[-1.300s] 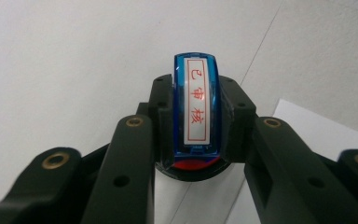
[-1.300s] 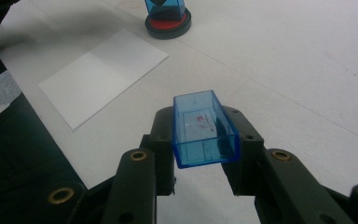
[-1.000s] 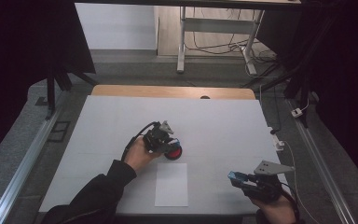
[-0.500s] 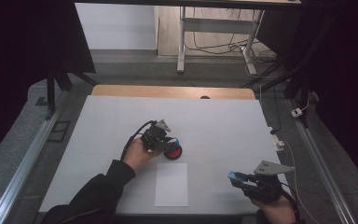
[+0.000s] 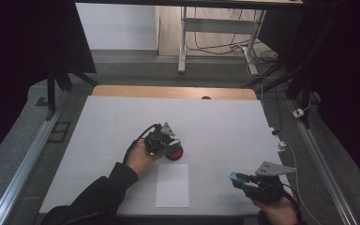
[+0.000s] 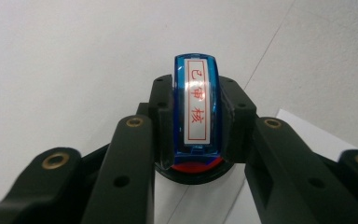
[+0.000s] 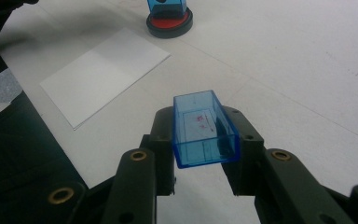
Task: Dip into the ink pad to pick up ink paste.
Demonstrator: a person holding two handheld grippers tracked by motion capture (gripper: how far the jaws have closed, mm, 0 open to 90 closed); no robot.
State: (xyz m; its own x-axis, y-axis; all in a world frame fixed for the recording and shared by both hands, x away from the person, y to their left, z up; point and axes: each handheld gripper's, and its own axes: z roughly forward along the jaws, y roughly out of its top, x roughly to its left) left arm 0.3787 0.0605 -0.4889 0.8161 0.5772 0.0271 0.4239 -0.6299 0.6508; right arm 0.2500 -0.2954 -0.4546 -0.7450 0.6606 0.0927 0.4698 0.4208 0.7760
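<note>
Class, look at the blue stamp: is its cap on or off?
Off. The right gripper holds the cap, while the left gripper presses the stamp on the ink pad.

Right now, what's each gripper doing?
Left gripper: closed on the stamp, on the ink pad.
Right gripper: closed on the blue cap.

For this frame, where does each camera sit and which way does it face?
High view: above the person's side, looking forward and down at the table; both forearms, left claw, right claw.
Left gripper view: along its claw, shut on the stamp.
Right gripper view: along its claw, holding the blue cap.
Shared: paper sheet, red ink pad.
</note>
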